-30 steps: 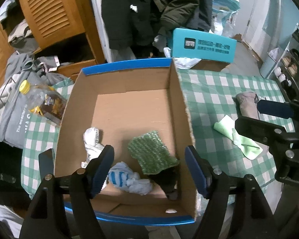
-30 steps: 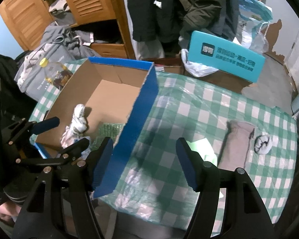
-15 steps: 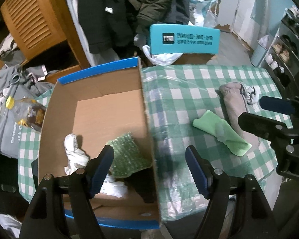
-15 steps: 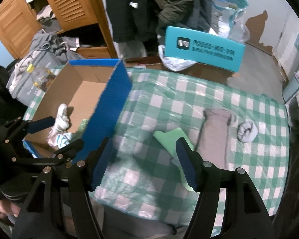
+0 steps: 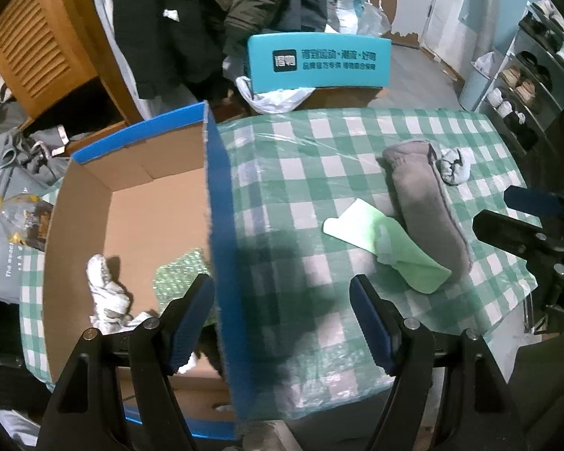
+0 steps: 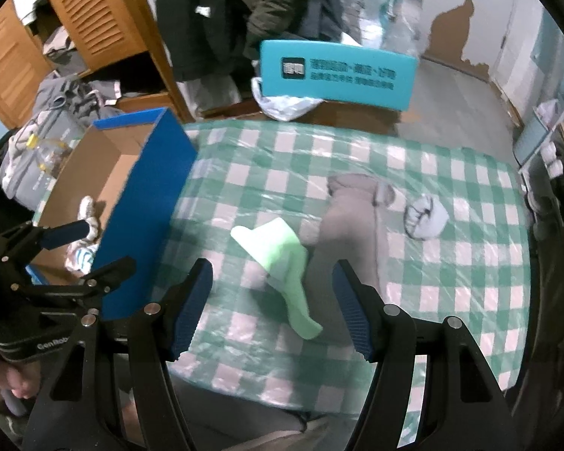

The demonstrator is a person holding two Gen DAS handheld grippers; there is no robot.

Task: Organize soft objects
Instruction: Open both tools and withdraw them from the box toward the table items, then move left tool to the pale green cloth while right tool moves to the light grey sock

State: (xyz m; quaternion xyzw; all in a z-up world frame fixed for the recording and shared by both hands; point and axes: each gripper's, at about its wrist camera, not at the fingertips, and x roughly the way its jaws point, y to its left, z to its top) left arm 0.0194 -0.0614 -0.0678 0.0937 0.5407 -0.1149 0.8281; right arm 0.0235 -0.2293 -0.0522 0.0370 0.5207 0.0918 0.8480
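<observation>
The right gripper point(image 6: 270, 306) hangs open and empty over the near part of the worktop point(image 6: 470, 274), pointing steeply down. The green cloth point(image 6: 282, 259) lies between its fingers in that view and a little ahead, so this hand is the nearer one and looks set to take it. The cloth's long axis runs from far-left to near-right across the gripper's line, its near tip reaching almost level with the right finger. The grey roll point(image 6: 351, 225) lies touching it on the right, long axis pointing away, so a grasp on the cloth's left half seems safer.

The left gripper point(image 5: 282, 323) is also open and empty, straddling the right wall of the box point(image 5: 222, 248); the cloth point(image 5: 391, 244) is off to its right.

The cloth is thin, pale green and folded over, limp on the check cover. A small white bundle point(image 6: 426, 218) sits beyond the roll. Inside the box already lie a white sock point(image 5: 105, 282) and a green sponge point(image 5: 180, 278).
</observation>
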